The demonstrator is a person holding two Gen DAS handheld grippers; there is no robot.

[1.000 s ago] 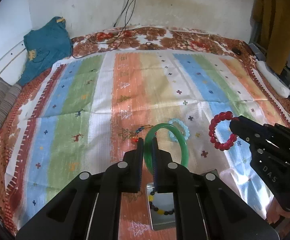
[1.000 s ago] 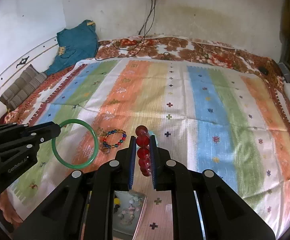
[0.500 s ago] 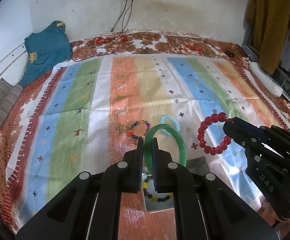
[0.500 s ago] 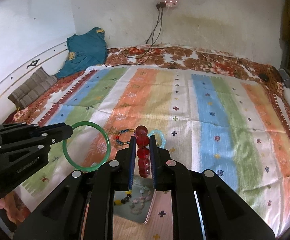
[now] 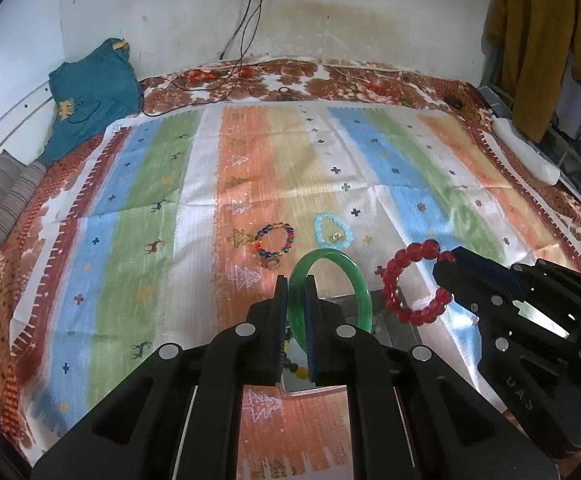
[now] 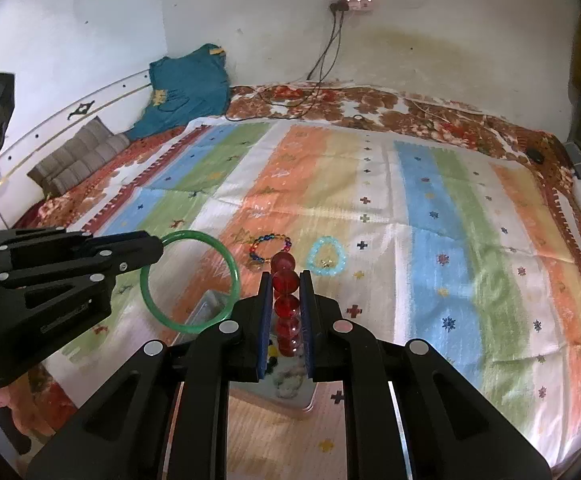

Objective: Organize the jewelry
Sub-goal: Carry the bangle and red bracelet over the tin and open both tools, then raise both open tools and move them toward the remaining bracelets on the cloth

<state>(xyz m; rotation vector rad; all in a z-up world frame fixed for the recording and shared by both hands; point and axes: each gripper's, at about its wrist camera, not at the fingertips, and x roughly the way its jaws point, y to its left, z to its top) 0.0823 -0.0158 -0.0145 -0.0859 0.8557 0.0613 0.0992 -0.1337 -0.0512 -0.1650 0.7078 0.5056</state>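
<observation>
"DAS" is read on the right gripper (image 5: 448,270), clamped on a red bead bracelet (image 5: 414,282); the left gripper (image 5: 297,292) is clamped on a green bangle (image 5: 364,292). Both are held above a tray (image 6: 210,300) near the striped cloth's (image 5: 150,208) front edge. Two bracelets lie mid-cloth. A socket (image 6: 352,2) is mounted on the white wall.

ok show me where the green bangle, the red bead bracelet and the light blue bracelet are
green bangle (image 5: 364,292): left wrist view, on its right-hand arc.
red bead bracelet (image 5: 391,280): left wrist view, on a bead of its left side.
light blue bracelet (image 6: 313,251): right wrist view, on its left beads.
</observation>
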